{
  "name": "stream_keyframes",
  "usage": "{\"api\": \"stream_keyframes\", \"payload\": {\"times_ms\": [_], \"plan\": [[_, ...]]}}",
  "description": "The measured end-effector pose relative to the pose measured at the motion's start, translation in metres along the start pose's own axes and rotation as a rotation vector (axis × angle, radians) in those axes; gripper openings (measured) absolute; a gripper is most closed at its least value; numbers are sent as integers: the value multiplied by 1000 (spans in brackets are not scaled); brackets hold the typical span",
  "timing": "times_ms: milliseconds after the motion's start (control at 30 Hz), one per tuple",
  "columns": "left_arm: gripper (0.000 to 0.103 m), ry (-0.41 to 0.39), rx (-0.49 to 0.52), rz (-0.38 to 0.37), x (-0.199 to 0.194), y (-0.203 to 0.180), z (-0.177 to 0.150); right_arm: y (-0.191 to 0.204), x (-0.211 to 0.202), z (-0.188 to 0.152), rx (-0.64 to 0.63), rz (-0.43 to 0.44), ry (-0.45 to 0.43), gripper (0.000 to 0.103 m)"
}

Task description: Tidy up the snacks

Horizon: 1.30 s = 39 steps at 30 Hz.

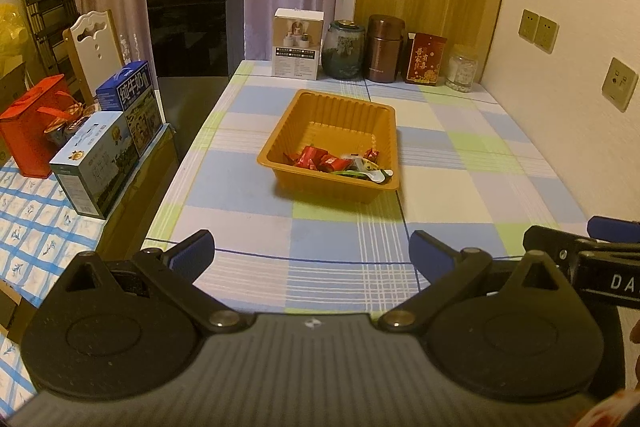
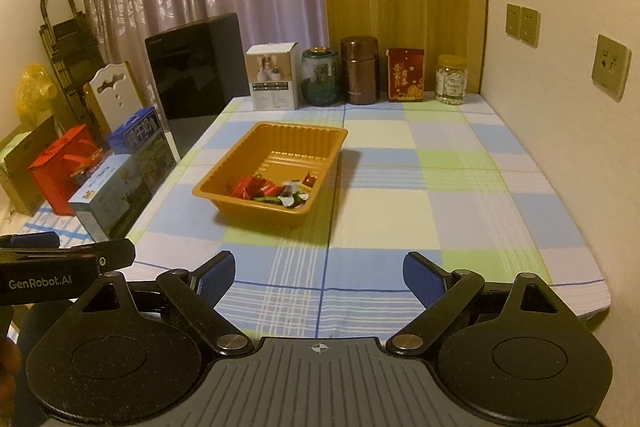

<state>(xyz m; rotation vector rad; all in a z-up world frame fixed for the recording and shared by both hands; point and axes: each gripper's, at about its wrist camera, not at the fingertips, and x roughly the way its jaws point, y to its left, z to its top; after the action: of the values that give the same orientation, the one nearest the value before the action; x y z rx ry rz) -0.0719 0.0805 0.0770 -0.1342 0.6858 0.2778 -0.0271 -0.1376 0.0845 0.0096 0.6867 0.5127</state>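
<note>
Above the table (image 1: pixel 320 235), both hand-held grippers gape, tilted down

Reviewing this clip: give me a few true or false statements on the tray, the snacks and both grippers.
1. The orange ribbed plastic tray holds wrapped snacks. True.
2. The snacks fill the whole tray. False: they sit along its near side; the far part is bare.
3. The left gripper holds a red wrapper. False: it is open and empty.
4. The right gripper is open with nothing between its fingers. True.
5. The tray rests on the checked tablecloth. True.
</note>
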Motion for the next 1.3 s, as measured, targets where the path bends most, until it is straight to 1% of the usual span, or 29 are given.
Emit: {"api": "stream_keyframes", "payload": {"times_ms": [233, 1300], "plan": [[103, -5, 13, -5, 0, -2, -1, 0, 0, 0, -1, -2, -1, 91], [103, -5, 10, -9, 2, -3, -1, 0, 5, -1, 6, -3, -1, 91]]}}
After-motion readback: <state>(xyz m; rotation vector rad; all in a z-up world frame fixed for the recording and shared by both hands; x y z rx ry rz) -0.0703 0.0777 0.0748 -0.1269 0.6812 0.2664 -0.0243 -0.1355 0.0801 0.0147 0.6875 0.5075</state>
